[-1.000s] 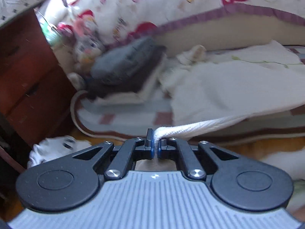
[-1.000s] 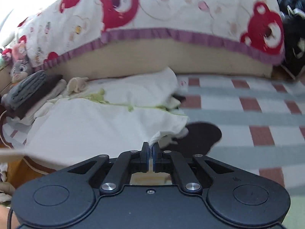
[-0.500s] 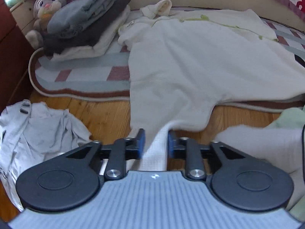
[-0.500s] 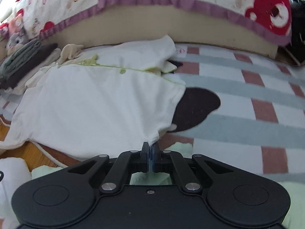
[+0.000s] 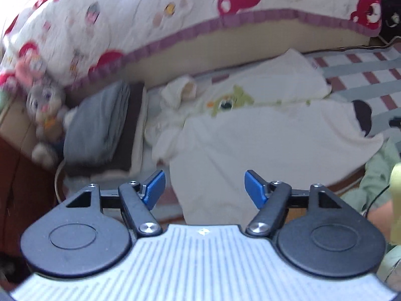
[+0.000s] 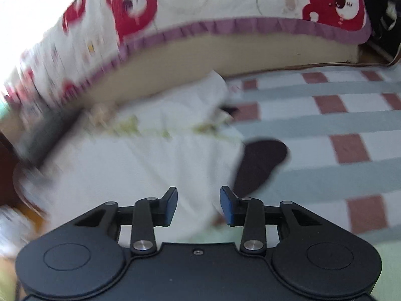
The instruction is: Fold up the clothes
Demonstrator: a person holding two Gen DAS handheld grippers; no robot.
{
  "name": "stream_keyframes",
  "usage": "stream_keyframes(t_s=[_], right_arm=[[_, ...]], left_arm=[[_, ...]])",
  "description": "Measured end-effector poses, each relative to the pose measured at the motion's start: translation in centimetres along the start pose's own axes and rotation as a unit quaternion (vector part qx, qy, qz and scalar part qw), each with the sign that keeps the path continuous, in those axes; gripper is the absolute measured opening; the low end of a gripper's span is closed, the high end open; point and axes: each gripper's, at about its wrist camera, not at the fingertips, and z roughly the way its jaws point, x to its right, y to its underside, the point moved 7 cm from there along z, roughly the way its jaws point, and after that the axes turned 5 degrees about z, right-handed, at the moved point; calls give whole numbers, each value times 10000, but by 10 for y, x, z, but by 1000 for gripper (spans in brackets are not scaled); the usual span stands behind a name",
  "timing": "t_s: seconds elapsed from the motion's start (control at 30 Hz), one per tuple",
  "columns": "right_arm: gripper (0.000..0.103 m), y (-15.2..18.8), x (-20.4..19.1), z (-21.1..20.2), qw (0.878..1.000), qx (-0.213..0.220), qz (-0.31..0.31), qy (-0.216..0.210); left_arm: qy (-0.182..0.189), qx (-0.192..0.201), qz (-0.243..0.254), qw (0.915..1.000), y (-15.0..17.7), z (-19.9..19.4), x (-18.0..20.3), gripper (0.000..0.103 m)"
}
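Cream garment (image 5: 263, 145) blurred; both tongs (image 5: 205, 186) (image 6: 198, 205) gape, gripping nothing.

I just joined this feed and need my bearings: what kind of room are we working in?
Most likely a child's bedroom, working on the floor. A bear-print quilt hangs over a bed edge, a stuffed bunny sits beside a stack of folded clothes, and a cream garment lies spread on a checked mat.

Both wrist views low, bedward; shared white garment (image 5: 263, 145) (image 6: 150, 165)
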Motion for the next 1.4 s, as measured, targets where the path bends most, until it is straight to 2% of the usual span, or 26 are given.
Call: stream_keyframes(t_s=[0.1, 0.2, 0.27, 0.33, 0.43, 0.47, 0.53, 0.57, 0.63, 0.7, 0.73, 0.77, 0.8, 0.87, 0.9, 1.03, 1.07, 1.1, 1.17, 1.2, 1.23, 1.27, 1.33, 1.4], right_arm=[[48, -53, -34, 6, 9985, -245, -8, -489], [56, -114, -78, 26, 9909, -1011, -394, -793], [59, -151, -105, 45, 9807, -1556, -764, -906], [62, -181, -128, 68, 9677, -2005, -1264, -855], [62, -212, -138, 111, 9578, -2166, -1856, -351], [62, -211, -134, 126, 9617, -2216, -1556, -422], [62, -204, -122, 158, 9687, -2305, -507, -773], [61, -201, -116, 173, 9677, -2339, 21, -945], [57, -196, -105, 205, 9567, -2385, 1074, -1280], [57, -179, -84, 228, 9428, -2644, 1548, -1313], [57, -173, -68, 235, 9437, -2594, 1688, -1168], [57, -168, -50, 241, 9464, -2571, 1732, -903], [57, -160, -31, 247, 9442, -2732, 1729, -634], [57, -154, 0, 251, 9420, -2827, 1781, -322], [57, -156, 13, 250, 9473, -2720, 1684, -146], [57, -158, 51, 238, 9746, -1842, 1012, 775], [51, -154, 62, 233, 9752, -1649, 1191, 869], [45, -145, 73, 229, 9724, -1498, 1609, 783], [12, -125, 94, 220, 9597, -1205, 2490, 504], [9, -119, 100, 214, 9555, -1036, 2734, 380], [9, -118, 101, 209, 9575, -953, 2709, 264], [9, -119, 98, 210, 9628, -987, 2502, 246], [11, -120, 91, 215, 9732, -1124, 1984, 314], [16, -114, 94, 226, 9736, -1275, 1836, 459]], left_arm=[[72, 352, 458, 9983, -43, 7, 6, 73], [-38, 376, 772, 9963, -80, 37, 22, 73], [96, 350, 825, 9959, -98, 63, 40, 73], [398, 426, 753, 9955, -107, 93, 64, 73], [842, 527, 640, 9930, -119, 139, 100, 69], [959, 521, 585, 9923, -117, 155, 113, 68], [1167, 465, 461, 9910, -113, 184, 137, 53], [1281, 452, 393, 9900, -110, 195, 145, 49], [1469, 499, 279, 9875, -107, 212, 158, 37], [1539, 583, 216, 9861, -106, 228, 166, 34], [1531, 633, 241, 9859, -108, 235, 170, 29], [1528, 705, 296, 9853, -110, 241, 173, 26], [1529, 788, 352, 9845, -113, 247, 176, 24], [1603, 1024, 425, 9808, -121, 258, 185, 18], [1706, 1071, 418, 9786, -126, 265, 192, 13], [2039, 1290, 364, 9698, -145, 290, 228, 14], [2080, 1440, 340, 9669, -150, 294, 238, 14], [2119, 1559, 333, 9642, -154, 298, 248, 15], [2187, 1506, 445, 9631, -158, 309, 267, 16], [2201, 1423, 561, 9634, -157, 314, 275, 16], [2165, 1370, 751, 9637, -155, 315, 280, 15], [2104, 1388, 918, 9634, -151, 314, 281, 14], [2147, 1273, 1021, 9629, -141, 311, 277, 2], [2153, 1164, 898, 9654, -132, 311, 266, 2]])
